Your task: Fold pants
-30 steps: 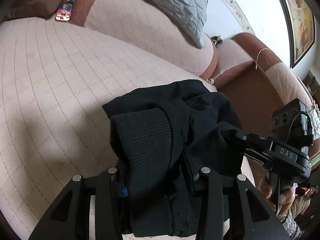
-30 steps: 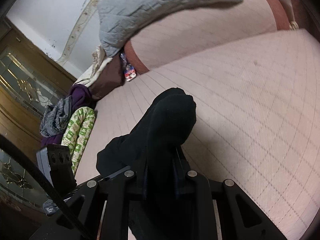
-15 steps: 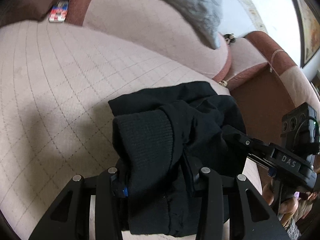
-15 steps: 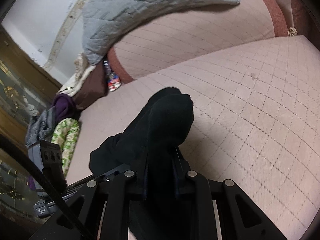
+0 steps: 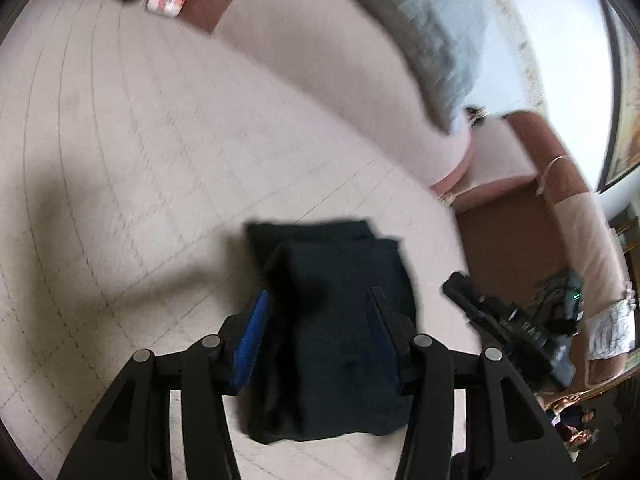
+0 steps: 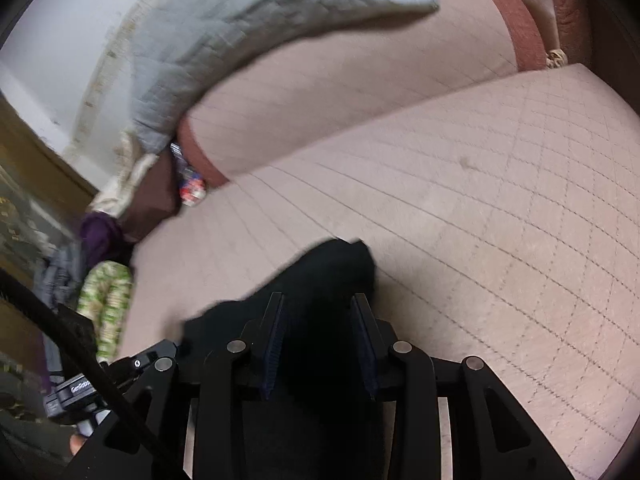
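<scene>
Pants [image 5: 336,320], black and folded into a compact bundle, lie on the quilted pink sofa seat [image 5: 140,184], close to its front edge. The left gripper [image 5: 320,320] straddles the bundle; its jaws have just been opening, and the blue pad [image 5: 252,340] on one finger stands clear of the cloth, so the grip is released with the fabric between the fingers. The right gripper [image 6: 320,340] likewise straddles the pants [image 6: 320,280]; its jaws have just been opening and both pads stand apart from the cloth, grip released. Behind the pants rises the sofa backrest [image 6: 360,80], over which a grey quilted blanket [image 6: 240,20] is draped.
</scene>
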Action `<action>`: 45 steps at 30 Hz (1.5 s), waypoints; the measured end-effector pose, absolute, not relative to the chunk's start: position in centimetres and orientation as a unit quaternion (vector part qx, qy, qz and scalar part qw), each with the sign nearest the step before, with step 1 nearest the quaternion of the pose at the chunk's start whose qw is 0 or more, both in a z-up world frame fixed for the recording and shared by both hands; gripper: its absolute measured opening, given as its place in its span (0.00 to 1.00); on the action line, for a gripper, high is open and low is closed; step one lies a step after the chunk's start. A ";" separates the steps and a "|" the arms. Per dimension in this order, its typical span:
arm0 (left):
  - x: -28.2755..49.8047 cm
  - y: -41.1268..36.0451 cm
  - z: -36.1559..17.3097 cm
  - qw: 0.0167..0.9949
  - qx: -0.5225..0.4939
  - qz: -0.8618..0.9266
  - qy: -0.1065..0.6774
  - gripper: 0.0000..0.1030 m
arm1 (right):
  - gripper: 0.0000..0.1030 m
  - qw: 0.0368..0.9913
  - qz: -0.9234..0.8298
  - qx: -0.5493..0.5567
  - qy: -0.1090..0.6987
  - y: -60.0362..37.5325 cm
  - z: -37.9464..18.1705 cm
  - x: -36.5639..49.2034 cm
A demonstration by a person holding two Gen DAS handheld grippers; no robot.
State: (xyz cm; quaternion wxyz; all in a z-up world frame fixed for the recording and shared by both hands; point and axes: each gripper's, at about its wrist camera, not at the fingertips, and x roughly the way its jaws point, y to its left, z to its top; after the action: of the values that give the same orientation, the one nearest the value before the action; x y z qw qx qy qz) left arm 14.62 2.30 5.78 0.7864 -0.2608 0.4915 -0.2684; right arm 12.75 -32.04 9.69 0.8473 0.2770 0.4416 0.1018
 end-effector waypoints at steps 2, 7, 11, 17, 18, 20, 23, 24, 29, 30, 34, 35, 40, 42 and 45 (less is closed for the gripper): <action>15.0 0.9 7.0 0.786 -0.262 -0.280 0.484 0.50 | 0.44 0.838 0.125 0.311 0.432 -31.8 10.1 12.7; 17.6 -2.3 4.6 0.780 -0.259 -0.243 0.516 0.62 | 0.49 0.787 0.154 0.375 0.465 -30.8 6.9 15.2; 19.0 -1.5 2.0 0.768 -0.296 -0.228 0.520 0.61 | 0.49 0.765 0.123 0.403 0.488 -31.1 3.0 16.9; 19.1 -0.3 3.0 0.762 -0.303 -0.239 0.519 0.62 | 0.49 0.779 0.112 0.401 0.469 -31.3 3.7 15.5; 18.7 0.1 3.4 0.762 -0.308 -0.239 0.517 0.62 | 0.49 0.782 0.120 0.400 0.463 -31.6 4.4 14.8; 17.2 0.5 4.5 0.770 -0.301 -0.244 0.507 0.62 | 0.49 0.786 0.145 0.400 0.449 -31.8 6.0 12.4; 14.9 0.1 5.0 0.779 -0.279 -0.252 0.502 0.62 | 0.57 0.783 0.169 0.414 0.433 -32.1 7.1 8.8; 14.3 -0.1 4.7 0.777 -0.275 -0.252 0.507 0.62 | 0.59 0.780 0.173 0.421 0.429 -32.2 7.2 7.6; 13.8 -0.4 1.8 0.771 -0.267 -0.213 0.537 0.62 | 0.64 0.778 0.152 0.409 0.453 -31.5 4.6 4.8; 13.7 -0.1 1.6 0.769 -0.273 -0.210 0.538 0.62 | 0.63 0.777 0.151 0.409 0.454 -31.7 4.3 4.8; 11.6 1.2 3.5 0.780 -0.266 -0.212 0.526 0.62 | 0.63 0.796 0.153 0.396 0.432 -32.2 6.6 3.5; 10.4 1.5 4.5 0.792 -0.249 -0.210 0.517 0.62 | 0.63 0.805 0.156 0.381 0.427 -32.1 7.4 2.9; 4.1 0.9 7.1 0.845 -0.159 -0.188 0.475 0.70 | 0.65 0.857 0.134 0.293 0.401 -31.0 9.3 -1.9; 1.4 0.4 7.6 0.864 -0.129 -0.172 0.456 0.74 | 0.65 0.882 0.097 0.249 0.388 -30.8 9.1 -4.4; -1.9 -0.3 7.9 0.892 -0.098 -0.136 0.419 0.81 | 0.65 0.894 0.059 0.241 0.372 -31.4 8.2 -6.8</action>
State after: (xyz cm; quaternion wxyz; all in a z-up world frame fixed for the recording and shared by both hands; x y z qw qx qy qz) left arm -1.91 -0.31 7.86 0.8924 -0.0975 0.4189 -0.1363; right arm -6.80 -31.43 8.22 0.8945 0.2411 0.3719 0.0590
